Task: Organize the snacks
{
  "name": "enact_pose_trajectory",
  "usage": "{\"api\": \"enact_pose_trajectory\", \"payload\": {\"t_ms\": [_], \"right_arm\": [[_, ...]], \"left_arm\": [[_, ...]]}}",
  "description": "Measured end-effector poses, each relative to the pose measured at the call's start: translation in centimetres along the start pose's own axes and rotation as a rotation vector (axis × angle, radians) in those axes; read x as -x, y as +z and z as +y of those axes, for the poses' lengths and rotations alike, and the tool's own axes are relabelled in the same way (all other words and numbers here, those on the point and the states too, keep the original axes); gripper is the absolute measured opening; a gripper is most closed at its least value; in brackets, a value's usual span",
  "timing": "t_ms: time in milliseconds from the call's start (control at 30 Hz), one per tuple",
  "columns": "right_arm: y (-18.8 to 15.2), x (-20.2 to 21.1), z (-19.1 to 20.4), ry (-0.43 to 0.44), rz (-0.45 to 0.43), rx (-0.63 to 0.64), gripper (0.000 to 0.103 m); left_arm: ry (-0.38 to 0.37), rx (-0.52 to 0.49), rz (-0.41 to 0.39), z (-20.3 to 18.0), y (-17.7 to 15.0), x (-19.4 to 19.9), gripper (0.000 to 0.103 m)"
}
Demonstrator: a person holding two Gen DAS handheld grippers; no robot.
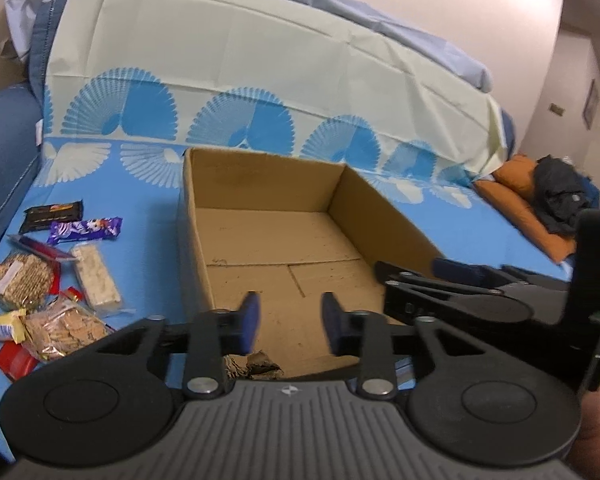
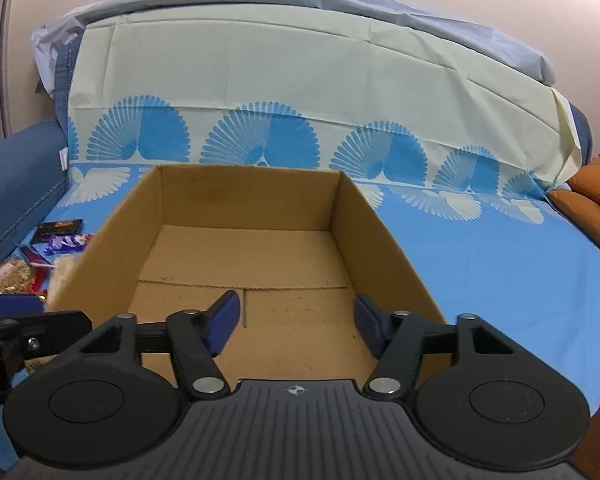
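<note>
Box (image 1: pixel 260 236) near wall hidden behind the left gripper (image 1: pixel 288 320) body in the left wrist view. Snack pile (image 1: pixel 48 276) at the bed's left edge: red wrappers (image 1: pixel 12 360) cut by the frame edge, labels too blurred to read. Right wrist view: box wall (image 2: pixel 100 264) covers most of the pile. Dark heap (image 1: pixel 560 196) on the orange cushion (image 1: pixel 516 184) can't be identified.

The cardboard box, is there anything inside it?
No snacks yet. The cardboard box shows only its bare brown floor. The part nearest the right tool is hidden behind its fingers. The snack pile lies outside, left of the box.
</note>
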State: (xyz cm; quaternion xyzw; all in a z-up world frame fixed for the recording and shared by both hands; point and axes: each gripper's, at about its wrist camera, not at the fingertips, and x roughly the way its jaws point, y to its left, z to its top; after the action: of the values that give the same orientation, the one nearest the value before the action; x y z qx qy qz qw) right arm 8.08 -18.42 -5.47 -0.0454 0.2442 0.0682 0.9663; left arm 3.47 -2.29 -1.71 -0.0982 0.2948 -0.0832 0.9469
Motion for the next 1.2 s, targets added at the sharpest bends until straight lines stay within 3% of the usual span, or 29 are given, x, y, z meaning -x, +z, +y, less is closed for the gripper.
{"api": "enact_pose_trajectory", "payload": {"t_ms": [167,400,567,633,733,833,967,1067,1167,1200], "right_arm": [[0.9,0.6,1.7,0.073,-0.017,-0.031,0.062],[2.6,2.4,6.4,0.264,-0.113,-0.037,0.062],[3.2,3.6,11.3,0.432,-0.103,-0.008,0.063],[3.2,3.7,13.4,0.495,-0.067,-0.011,0.063],[3.0,2.7,16.6,0.564,0.013,-0.029,0.066],[2.4,0.0,19.7,0.559,0.125,-0.04,0.074],[1.7,-3.5,22.4,0.478,0.263,-0.029,0.08],[0.5,-6.5,22.7,0.414,0.353,-0.104,0.084],[-0.2,-8.6,22.8,0.387,0.423,-0.16,0.087],[-0.5,-9.0,22.9,0.386,0.436,-0.167,0.087]], "left_arm": [[0.009,0.0,-0.019,3.5,0.9,2.4,0.029],[0.121,0.06,-0.071,14.0,0.4,5.5,0.029],[0.172,0.283,-0.076,20.9,-1.9,5.9,0.029],[0.178,0.382,-0.062,22.5,-3.2,5.5,0.029],[0.193,0.433,-0.091,23.3,-3.3,5.5,0.029],[0.26,0.441,-0.084,23.4,-3.5,5.1,0.029],[0.297,0.483,-0.093,24.0,-3.8,5.0,0.028],[0.313,0.554,-0.077,24.8,-4.1,4.3,0.031],[0.323,0.633,-0.054,25.4,-4.5,3.3,0.043],[0.334,0.655,-0.046,25.6,-4.5,2.9,0.054]]}}
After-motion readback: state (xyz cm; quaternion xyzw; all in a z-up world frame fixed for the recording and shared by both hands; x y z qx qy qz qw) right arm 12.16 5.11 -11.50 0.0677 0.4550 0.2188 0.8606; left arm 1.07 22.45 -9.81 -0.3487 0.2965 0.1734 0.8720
